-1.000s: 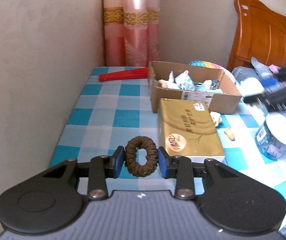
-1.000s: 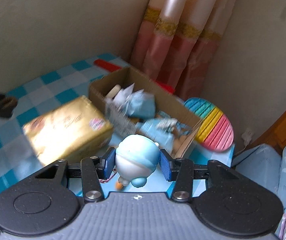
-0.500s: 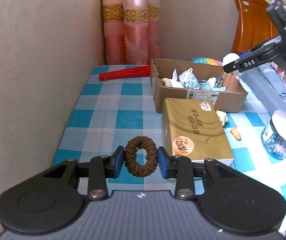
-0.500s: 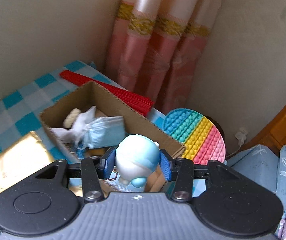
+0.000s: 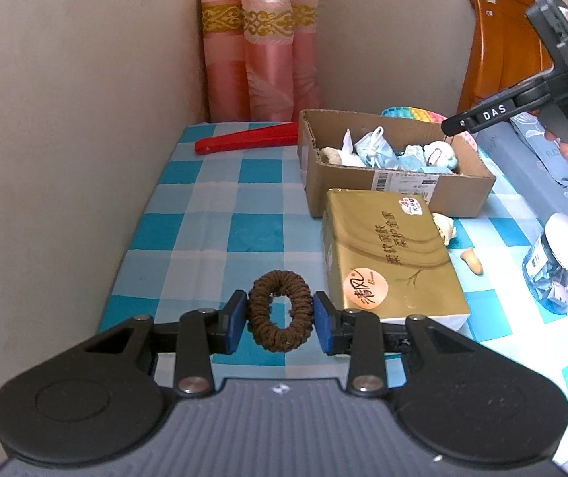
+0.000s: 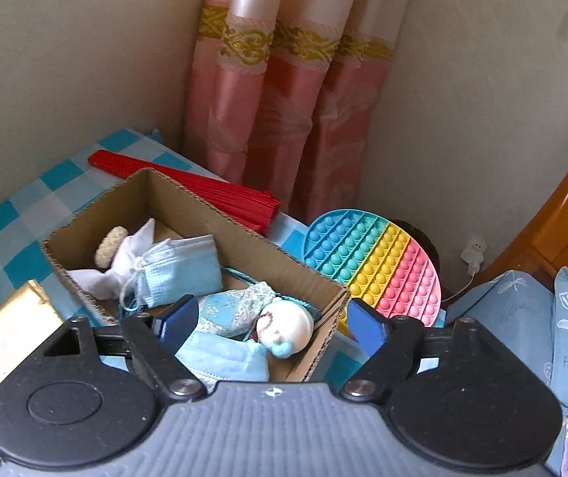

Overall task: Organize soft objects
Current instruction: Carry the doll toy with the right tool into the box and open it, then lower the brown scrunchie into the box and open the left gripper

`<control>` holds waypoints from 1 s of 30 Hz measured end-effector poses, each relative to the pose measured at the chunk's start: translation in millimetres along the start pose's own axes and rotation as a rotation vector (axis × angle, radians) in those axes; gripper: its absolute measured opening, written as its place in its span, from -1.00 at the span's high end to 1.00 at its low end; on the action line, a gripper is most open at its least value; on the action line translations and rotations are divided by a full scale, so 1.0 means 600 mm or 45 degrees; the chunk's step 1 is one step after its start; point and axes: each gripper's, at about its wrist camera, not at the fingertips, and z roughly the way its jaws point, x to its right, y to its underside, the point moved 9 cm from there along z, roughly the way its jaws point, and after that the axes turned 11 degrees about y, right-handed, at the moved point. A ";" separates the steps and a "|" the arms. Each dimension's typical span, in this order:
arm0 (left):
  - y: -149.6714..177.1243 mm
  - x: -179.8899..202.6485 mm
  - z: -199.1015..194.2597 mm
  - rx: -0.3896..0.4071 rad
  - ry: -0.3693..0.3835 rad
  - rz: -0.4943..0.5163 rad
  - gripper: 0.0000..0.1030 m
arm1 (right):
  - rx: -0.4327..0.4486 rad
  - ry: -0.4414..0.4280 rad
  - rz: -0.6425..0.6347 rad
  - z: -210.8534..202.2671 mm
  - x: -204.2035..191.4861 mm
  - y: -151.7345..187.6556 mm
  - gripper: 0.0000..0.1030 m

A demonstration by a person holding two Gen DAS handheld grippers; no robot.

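Pinching ribbed brown scrunchie (image 5: 279, 311), left hand-held gripper (image 5: 279, 322), right hand-held gripper (image 6: 272, 324) spread over cardboard box (image 6: 244, 234)

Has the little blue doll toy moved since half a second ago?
Yes. It left the right gripper, whose jaws now stand open, and dropped into the cardboard box, where the blue doll toy lies.

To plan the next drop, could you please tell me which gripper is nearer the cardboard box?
Right. The right gripper hangs open directly over the cardboard box; the left gripper, holding the brown hair scrunchie, sits well short of it.
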 end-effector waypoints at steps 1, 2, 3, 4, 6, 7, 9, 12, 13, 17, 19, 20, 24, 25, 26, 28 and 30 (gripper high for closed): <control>0.000 0.001 -0.001 0.001 0.000 0.004 0.33 | 0.004 -0.006 0.005 -0.005 -0.001 0.000 -0.71; -0.001 0.003 -0.001 0.002 -0.001 0.006 0.33 | 0.007 -0.012 0.009 -0.011 -0.001 0.001 -0.75; -0.002 0.004 -0.002 0.003 -0.002 0.010 0.33 | 0.008 -0.023 0.019 -0.017 -0.002 0.003 -0.81; -0.004 0.005 -0.005 0.005 -0.002 0.015 0.33 | 0.009 -0.033 0.031 -0.022 -0.003 0.004 -0.84; -0.007 0.008 -0.008 0.010 -0.004 0.028 0.33 | 0.019 -0.057 0.063 -0.038 -0.006 0.009 -0.99; -0.010 0.009 -0.010 0.013 -0.006 0.036 0.33 | 0.024 -0.066 0.075 -0.045 -0.007 0.011 -1.00; -0.015 0.012 -0.011 0.012 -0.005 0.047 0.33 | 0.029 -0.084 0.086 -0.061 -0.014 0.022 -1.00; -0.025 0.016 -0.012 0.012 0.014 0.041 0.33 | 0.016 -0.089 0.099 -0.085 -0.029 0.050 -1.00; -0.029 0.017 -0.011 0.014 0.015 0.040 0.33 | 0.009 -0.095 0.108 -0.091 -0.033 0.059 -1.00; -0.048 0.024 -0.001 0.008 0.023 0.051 0.33 | -0.017 -0.086 0.156 -0.120 -0.052 0.099 -1.00; -0.064 0.031 0.002 0.017 0.031 0.077 0.33 | -0.005 -0.048 0.169 -0.134 -0.059 0.115 -1.00; -0.072 0.033 0.005 0.020 0.031 0.085 0.33 | -0.002 -0.031 0.176 -0.141 -0.064 0.124 -1.00; -0.110 0.047 0.022 0.028 0.052 0.110 0.33 | 0.007 -0.012 0.203 -0.162 -0.080 0.149 -1.00; -0.122 0.052 0.028 0.033 0.051 0.131 0.33 | 0.013 -0.016 0.211 -0.166 -0.083 0.151 -1.00; -0.134 0.057 0.036 0.036 0.047 0.148 0.33 | 0.016 -0.022 0.220 -0.169 -0.085 0.153 -1.00; -0.154 0.065 0.051 0.038 0.049 0.171 0.33 | 0.020 -0.032 0.241 -0.173 -0.087 0.153 -1.00; -0.174 0.076 0.070 0.047 0.075 0.181 0.33 | 0.019 -0.035 0.264 -0.175 -0.087 0.153 -1.00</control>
